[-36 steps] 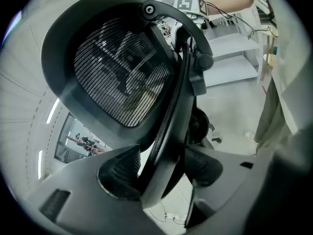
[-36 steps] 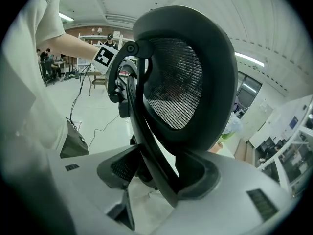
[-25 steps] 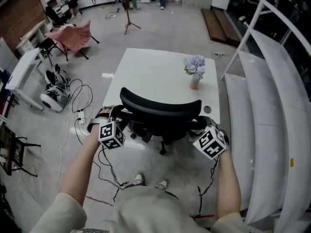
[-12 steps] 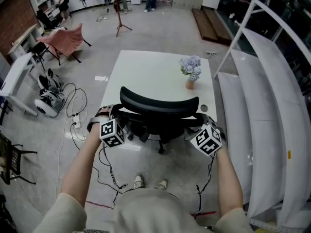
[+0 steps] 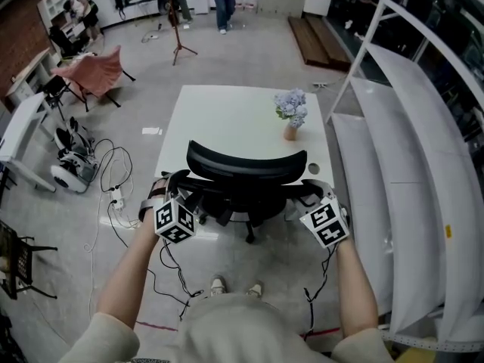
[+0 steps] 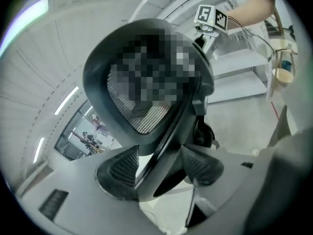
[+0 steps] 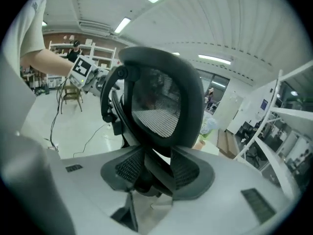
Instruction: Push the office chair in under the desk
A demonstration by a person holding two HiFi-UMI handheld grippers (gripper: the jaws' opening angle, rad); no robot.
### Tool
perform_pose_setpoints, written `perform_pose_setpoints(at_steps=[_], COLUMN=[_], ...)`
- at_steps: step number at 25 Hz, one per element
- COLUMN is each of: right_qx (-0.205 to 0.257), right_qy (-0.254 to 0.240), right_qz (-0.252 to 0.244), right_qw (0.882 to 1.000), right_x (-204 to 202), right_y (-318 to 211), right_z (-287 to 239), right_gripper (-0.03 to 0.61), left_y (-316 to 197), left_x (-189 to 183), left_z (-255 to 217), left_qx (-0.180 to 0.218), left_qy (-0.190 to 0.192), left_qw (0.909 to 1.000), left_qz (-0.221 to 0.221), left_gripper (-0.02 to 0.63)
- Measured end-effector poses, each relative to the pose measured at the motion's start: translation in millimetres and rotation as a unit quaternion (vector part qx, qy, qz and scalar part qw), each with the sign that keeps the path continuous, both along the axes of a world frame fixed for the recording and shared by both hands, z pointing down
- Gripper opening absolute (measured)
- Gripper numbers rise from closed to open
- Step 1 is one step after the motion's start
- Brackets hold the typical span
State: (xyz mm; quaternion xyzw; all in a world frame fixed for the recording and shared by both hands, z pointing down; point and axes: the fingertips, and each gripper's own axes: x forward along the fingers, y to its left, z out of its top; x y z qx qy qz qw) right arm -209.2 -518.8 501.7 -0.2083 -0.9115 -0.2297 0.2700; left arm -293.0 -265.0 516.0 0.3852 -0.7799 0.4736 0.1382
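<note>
L gripper (image 6: 159, 166) & R gripper (image 7: 155, 168) pinch office chair (image 5: 246, 165) back; R jaws just closed on it. Crooked push could bang desk (image 5: 227, 119) edge, tip flower pot (image 5: 290, 132).

The black chair (image 5: 247, 166) has a net back and stands upright. It is right at the near edge of the white desk (image 5: 219, 119), feet on the floor.

black office chair (image 5: 246, 169), white desk (image 5: 223, 119), bluish flowers (image 5: 291, 105)
</note>
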Motion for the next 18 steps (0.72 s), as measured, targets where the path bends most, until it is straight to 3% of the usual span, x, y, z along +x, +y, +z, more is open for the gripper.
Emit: perform_pose_setpoints(at_steps=[8, 12, 18], right_qx=[-0.116, -0.164, -0.184], right_qy=[-0.093, -0.140, -0.207], right_qz=[0.046, 0.057, 0.043], right_qw=[0.988, 0.975, 0.960], right_x=[14.2, 27.9, 49.9], right_y=[14.0, 21.7, 38.1], right_z=[-89.2, -135.2, -193.9], right_gripper=[0.101, 0.059, 0.026], left_y=[-2.5, -2.9, -9.8], left_x=[20.1, 33.2, 60.0], left_z=[-77.5, -131.3, -203.7], left_qx=[0.118, 0.181, 0.261], left_qy=[-0.031, -0.065, -0.105], left_qw=[0.9925, 0.9813, 0.9591], left_qz=[-0.009, -0.004, 0.026], left_gripper=[0.201, 0.152, 0.129])
